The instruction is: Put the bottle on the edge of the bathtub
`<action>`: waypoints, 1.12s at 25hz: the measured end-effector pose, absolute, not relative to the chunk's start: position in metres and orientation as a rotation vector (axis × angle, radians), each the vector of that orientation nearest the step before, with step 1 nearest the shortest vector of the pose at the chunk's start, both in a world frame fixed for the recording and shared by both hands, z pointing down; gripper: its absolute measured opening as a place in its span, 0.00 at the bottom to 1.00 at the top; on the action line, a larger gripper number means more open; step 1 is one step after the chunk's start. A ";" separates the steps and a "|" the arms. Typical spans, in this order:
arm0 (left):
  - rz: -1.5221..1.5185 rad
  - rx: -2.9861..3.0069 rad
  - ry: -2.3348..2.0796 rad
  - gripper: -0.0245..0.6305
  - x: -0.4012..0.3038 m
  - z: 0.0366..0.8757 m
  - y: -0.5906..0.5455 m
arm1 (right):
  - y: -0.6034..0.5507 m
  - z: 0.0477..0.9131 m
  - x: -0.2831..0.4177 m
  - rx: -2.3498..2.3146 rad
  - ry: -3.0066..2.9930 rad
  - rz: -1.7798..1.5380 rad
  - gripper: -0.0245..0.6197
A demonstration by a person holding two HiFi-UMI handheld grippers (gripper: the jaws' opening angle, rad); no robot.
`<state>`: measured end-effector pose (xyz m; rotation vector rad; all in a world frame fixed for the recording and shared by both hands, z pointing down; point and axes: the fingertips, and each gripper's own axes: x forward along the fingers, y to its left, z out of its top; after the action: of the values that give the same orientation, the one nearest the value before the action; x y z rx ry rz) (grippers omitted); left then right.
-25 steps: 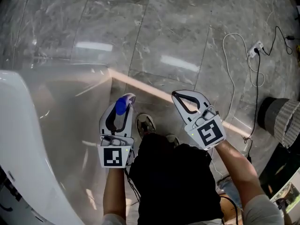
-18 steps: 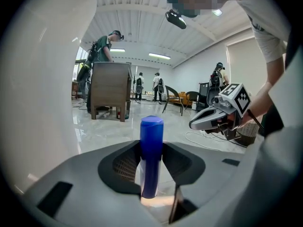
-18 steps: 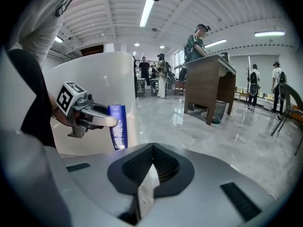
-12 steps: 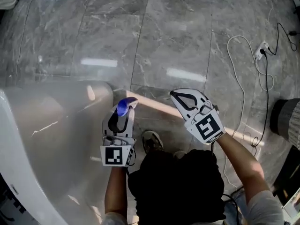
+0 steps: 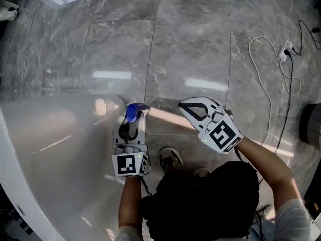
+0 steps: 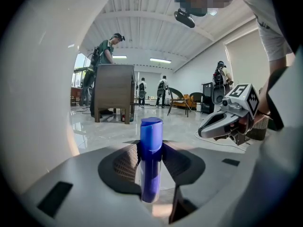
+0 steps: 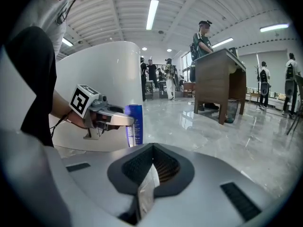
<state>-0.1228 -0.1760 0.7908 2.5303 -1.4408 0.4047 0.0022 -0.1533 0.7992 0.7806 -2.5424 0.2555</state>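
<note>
The blue bottle (image 5: pixel 131 113) stands upright between the jaws of my left gripper (image 5: pixel 135 115), which is shut on its body. In the left gripper view the bottle (image 6: pixel 150 160) rises straight from the jaws, blue cap on top. It hangs beside the rounded end of the white bathtub (image 5: pixel 10 149), above the floor. My right gripper (image 5: pixel 188 106) is held just right of it, shut with nothing in it. The right gripper view shows the bottle (image 7: pixel 134 125) in the left gripper (image 7: pixel 106 117) in front of the tub wall (image 7: pixel 99 70).
Grey marble floor lies all around. A white cable and socket strip (image 5: pixel 286 49) lie at the far right, with a dark bin (image 5: pixel 313 124) at the right edge. The person's shoe (image 5: pixel 171 159) is below the grippers. A wooden desk (image 7: pixel 220 86) and several people stand far off.
The view has shifted forward along the floor, and the tub's end now sits lower and closer to the left gripper. Both grippers keep their pose, and the bottle stays gripped.
</note>
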 end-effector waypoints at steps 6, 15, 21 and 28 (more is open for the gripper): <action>0.423 2.464 -1.531 0.27 -0.131 0.815 -0.193 | -0.154 0.816 0.008 0.749 -2.537 0.243 0.05; 0.506 2.457 -1.549 0.27 -0.129 0.845 -0.215 | -0.172 0.823 0.024 0.926 -2.550 0.363 0.05; 0.506 2.421 -1.627 0.26 -0.131 0.849 -0.229 | -0.171 0.825 0.024 0.936 -2.542 0.381 0.05; 0.525 2.327 -1.747 0.26 -0.144 0.867 -0.243 | -0.177 0.820 0.014 0.956 -2.554 0.420 0.05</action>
<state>-0.1444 -0.2429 0.8671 2.3270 -1.7470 0.5247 0.0140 -0.1765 0.8204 0.9560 -2.5540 0.4204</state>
